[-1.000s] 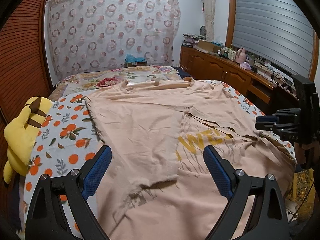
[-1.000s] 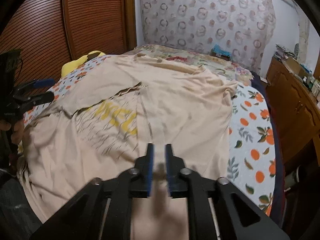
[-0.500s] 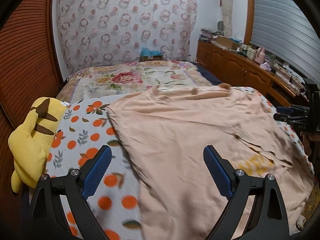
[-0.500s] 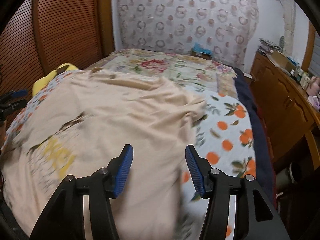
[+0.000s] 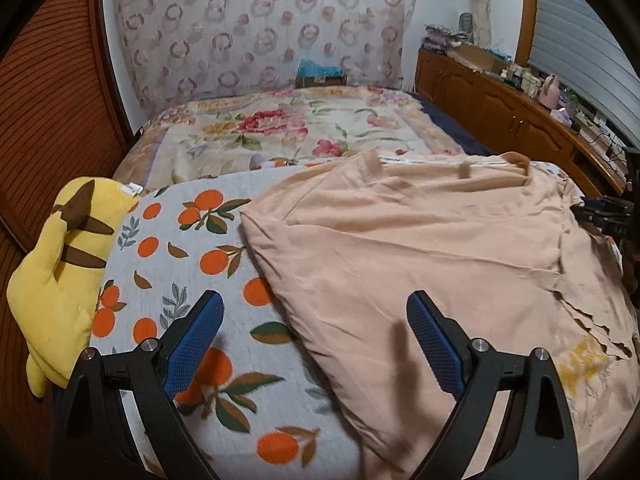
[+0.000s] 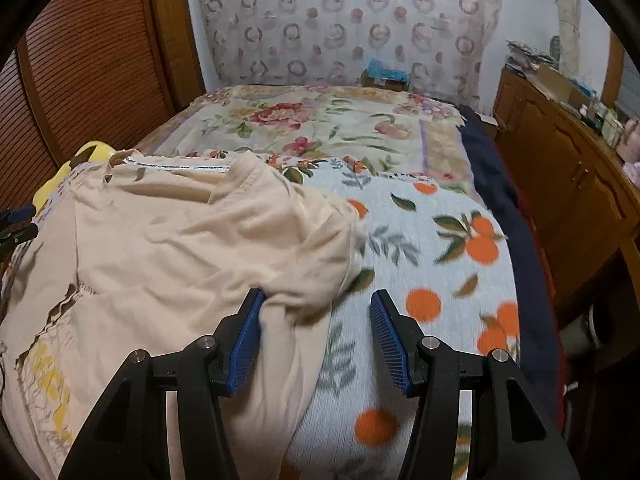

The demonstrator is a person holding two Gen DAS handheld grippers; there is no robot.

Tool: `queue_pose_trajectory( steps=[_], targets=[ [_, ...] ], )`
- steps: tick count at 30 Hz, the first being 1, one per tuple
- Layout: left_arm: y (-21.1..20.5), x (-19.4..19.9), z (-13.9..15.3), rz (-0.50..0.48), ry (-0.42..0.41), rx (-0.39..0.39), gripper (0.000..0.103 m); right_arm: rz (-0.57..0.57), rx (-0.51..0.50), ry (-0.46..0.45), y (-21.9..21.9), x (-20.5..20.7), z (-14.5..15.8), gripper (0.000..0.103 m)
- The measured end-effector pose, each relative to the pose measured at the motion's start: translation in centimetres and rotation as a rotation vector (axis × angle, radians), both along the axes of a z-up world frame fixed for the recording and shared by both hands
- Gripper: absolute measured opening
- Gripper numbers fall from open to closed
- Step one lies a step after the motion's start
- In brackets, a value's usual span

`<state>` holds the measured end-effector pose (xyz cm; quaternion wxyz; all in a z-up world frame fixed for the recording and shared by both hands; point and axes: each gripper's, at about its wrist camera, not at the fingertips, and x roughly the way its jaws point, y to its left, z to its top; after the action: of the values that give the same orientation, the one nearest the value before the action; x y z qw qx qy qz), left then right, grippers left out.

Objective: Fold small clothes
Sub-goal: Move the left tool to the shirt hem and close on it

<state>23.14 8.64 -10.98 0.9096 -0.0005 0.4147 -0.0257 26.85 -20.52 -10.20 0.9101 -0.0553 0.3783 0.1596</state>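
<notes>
A peach T-shirt (image 5: 420, 256) with yellow lettering lies spread on the bed, its sides folded in over the front. My left gripper (image 5: 314, 332) is open and empty above the shirt's left edge, which runs between its fingers. The shirt also shows in the right wrist view (image 6: 192, 248). My right gripper (image 6: 316, 328) is open and empty over the shirt's right edge, with a rumpled sleeve just ahead of its left finger. The right gripper's tip shows at the right rim of the left wrist view (image 5: 604, 216).
The bed carries an orange-print sheet (image 5: 192, 264) and a floral blanket (image 5: 288, 132) farther back. A yellow plush toy (image 5: 60, 264) lies at the bed's left edge. A wooden cabinet (image 6: 572, 184) with clutter runs along the right. A ribbed wooden wall (image 5: 48, 100) stands left.
The right gripper opened and let go of the shirt. Both grippers moved forward toward the shirt's collar end, the left toward the left edge, the right toward the right edge.
</notes>
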Motion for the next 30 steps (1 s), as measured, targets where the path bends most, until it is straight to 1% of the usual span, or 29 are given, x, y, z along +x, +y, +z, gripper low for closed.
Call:
queue_pose_trajectory(
  steps=[4, 7, 10, 15, 17, 18, 20, 21, 23, 25, 26, 28, 30],
  targets=[
    [1.0, 1.1, -0.5, 0.016, 0.023, 0.007, 0.094, 0.005, -0.023, -0.014, 0.8, 0.7, -0.2, 0.057],
    [1.7, 2.0, -0.5, 0.029, 0.033, 0.007, 0.094, 0.004, -0.018, -0.010, 0.5, 1.5, -0.7, 0.058],
    [2.1, 3.0, -0.5, 0.037, 0.041, 0.003, 0.094, 0.003, -0.020, -0.009, 0.3, 1.4, -0.8, 0.060],
    [2.2, 4.6, -0.3, 0.026, 0.040, 0.007, 0.094, 0.001, -0.019, -0.005, 0.4, 1.6, -0.7, 0.061],
    [2.2, 5.2, -0.3, 0.019, 0.049, -0.010, 0.094, 0.000, -0.020, -0.005, 0.4, 1.5, -0.6, 0.061],
    [2.3, 5.5, -0.3, 0.009, 0.056, -0.034, 0.093, -0.001, -0.021, -0.006, 0.4, 1.4, -0.6, 0.062],
    [2.5, 5.7, -0.1, -0.004, 0.052, -0.080, 0.089, -0.002, -0.020, -0.005, 0.3, 1.3, -0.6, 0.063],
    [2.5, 5.7, 0.2, -0.006, 0.046, -0.091, 0.087, -0.002, -0.020, -0.004, 0.3, 1.4, -0.5, 0.063],
    [2.5, 5.7, 0.4, -0.005, 0.039, -0.087, 0.084, -0.003, -0.022, -0.003, 0.3, 1.6, -0.5, 0.063],
    [2.8, 5.9, 0.5, -0.004, 0.044, -0.088, 0.074, -0.002, -0.021, -0.003, 0.3, 1.6, -0.5, 0.064],
    [2.9, 6.1, 0.4, -0.005, 0.050, -0.091, 0.071, -0.003, -0.021, -0.003, 0.3, 1.6, -0.5, 0.064],
    [3.3, 6.4, -0.1, -0.002, 0.069, -0.095, 0.059, -0.003, -0.021, -0.002, 0.3, 1.6, -0.5, 0.064],
    [3.6, 6.6, -0.7, 0.003, 0.088, -0.091, 0.053, -0.003, -0.021, -0.002, 0.3, 1.6, -0.5, 0.064]
  ],
)
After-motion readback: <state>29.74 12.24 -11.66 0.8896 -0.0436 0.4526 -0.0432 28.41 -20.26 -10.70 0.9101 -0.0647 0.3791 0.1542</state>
